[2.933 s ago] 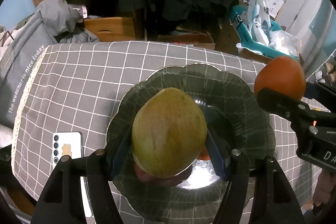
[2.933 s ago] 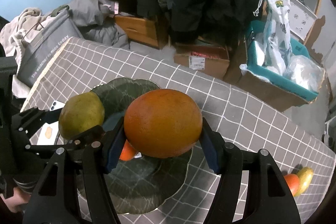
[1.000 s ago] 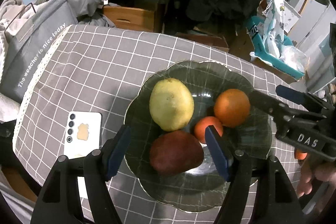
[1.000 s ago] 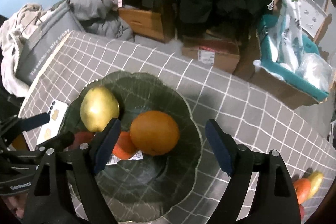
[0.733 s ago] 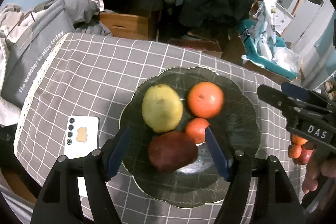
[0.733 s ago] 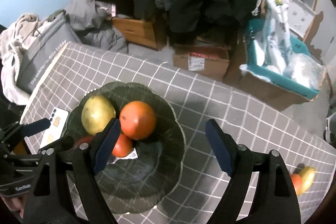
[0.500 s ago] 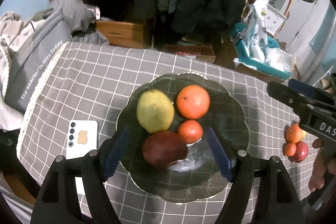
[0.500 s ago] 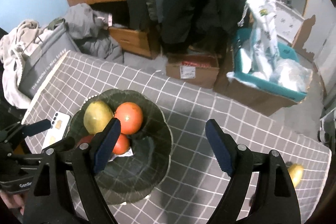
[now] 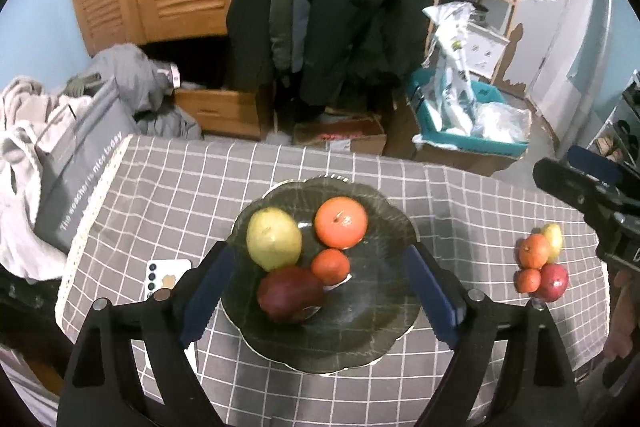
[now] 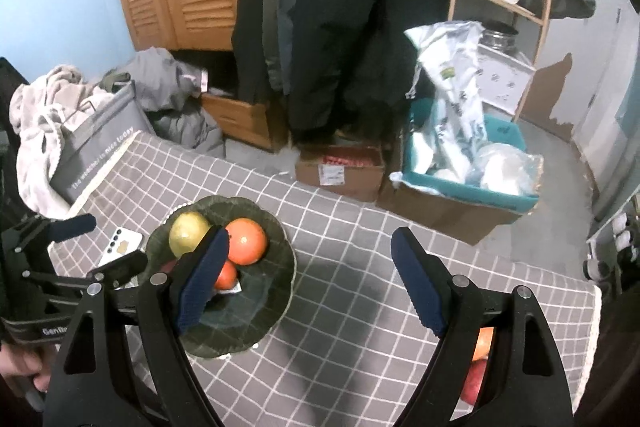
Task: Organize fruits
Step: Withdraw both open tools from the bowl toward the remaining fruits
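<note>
Four fruits sit on the dark scalloped plate [image 9: 394,323]: yellow-green mango [image 9: 273,237], big orange [image 9: 340,222], dark red mango [image 9: 290,293], small tangerine [image 9: 330,266]. Left gripper [image 9: 320,297], jaws just widened, and right gripper [image 10: 310,283] both gape empty above the plate.
</note>
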